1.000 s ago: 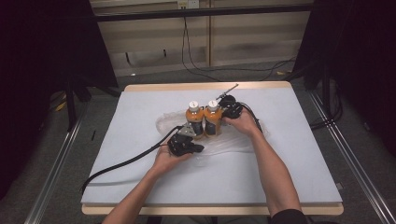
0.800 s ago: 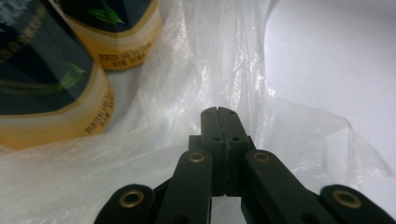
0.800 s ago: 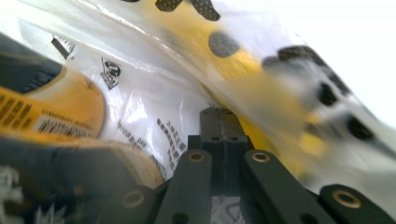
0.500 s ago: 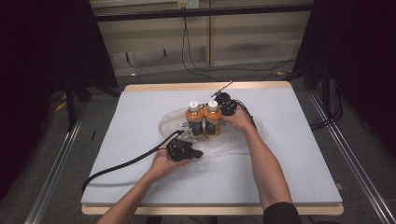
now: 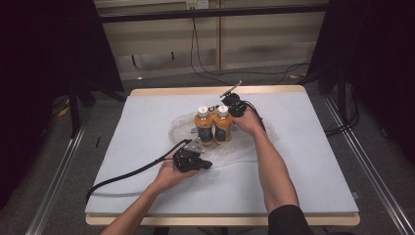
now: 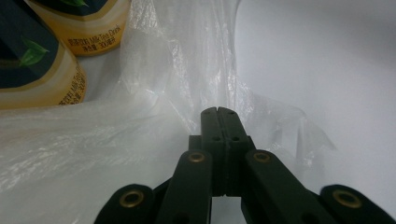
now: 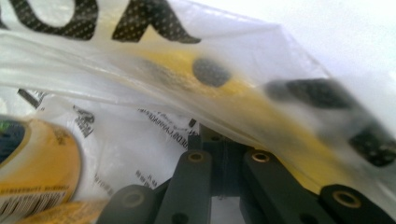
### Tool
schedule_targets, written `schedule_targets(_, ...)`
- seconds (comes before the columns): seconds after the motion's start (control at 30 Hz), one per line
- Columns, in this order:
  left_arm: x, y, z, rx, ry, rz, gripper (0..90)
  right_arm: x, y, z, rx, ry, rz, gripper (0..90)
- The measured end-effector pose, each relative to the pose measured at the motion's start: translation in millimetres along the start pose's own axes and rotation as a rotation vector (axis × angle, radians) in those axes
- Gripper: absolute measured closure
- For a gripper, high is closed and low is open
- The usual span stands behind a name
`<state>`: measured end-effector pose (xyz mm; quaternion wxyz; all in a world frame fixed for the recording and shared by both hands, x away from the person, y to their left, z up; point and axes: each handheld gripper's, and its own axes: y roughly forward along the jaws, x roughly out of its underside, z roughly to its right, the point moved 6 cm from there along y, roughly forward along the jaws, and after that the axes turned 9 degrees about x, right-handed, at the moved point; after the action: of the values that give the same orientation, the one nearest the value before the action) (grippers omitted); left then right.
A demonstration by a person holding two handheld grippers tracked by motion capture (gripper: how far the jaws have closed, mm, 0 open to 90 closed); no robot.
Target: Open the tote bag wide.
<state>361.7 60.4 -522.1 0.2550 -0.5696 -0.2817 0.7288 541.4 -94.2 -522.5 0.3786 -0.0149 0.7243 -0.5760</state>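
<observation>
Since a second ago, your right gripper (image 5: 234, 104) has slid slightly toward the far side of the two bottles, while your left gripper (image 5: 192, 160) has kept its place at the near edge of the clear plastic bag (image 5: 230, 149).

- Left gripper (image 6: 218, 111): jaws pressed together, tips lying on the bag's film at its near edge (whether film is pinched between them cannot be told).
- Right gripper (image 7: 219, 140): jaws together, tips under a fold of the printed bag film (image 7: 154, 70); pinch likewise unclear.
- Two orange drink bottles (image 5: 214, 125): upright, touching side by side at table centre, standing on the crumpled bag, between your two grippers.
- Table (image 5: 318, 161): pale sheet.

Judgement: the shift puts your right gripper behind the bottles, suited to drawing the bag's far rim up around them.
</observation>
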Motion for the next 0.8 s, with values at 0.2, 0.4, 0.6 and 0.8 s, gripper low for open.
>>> schedule_targets(0.2, 0.0, 0.6, -0.9, 0.014, -0.004, 0.015, 90.0, -7.2, 4.0, -0.7, 0.028, -0.013, -0.009, 90.0)
schedule_targets(0.4, 0.5, 0.2, -1.4, 0.018, 0.000, 0.014, 90.0, -15.2, 8.8, 0.3, 0.056, -0.024, -0.016, 90.0)
schedule_targets(0.6, 0.8, -1.1, -1.4, 0.024, 0.002, -0.003, 90.0, -23.7, 13.9, 2.3, 0.081, -0.022, -0.015, 90.0)
schedule_targets(0.8, 1.0, -1.1, -5.2, 0.026, -0.012, 0.018, 90.0, -28.9, 16.3, 3.2, 0.146, 0.008, -0.028, 90.0)
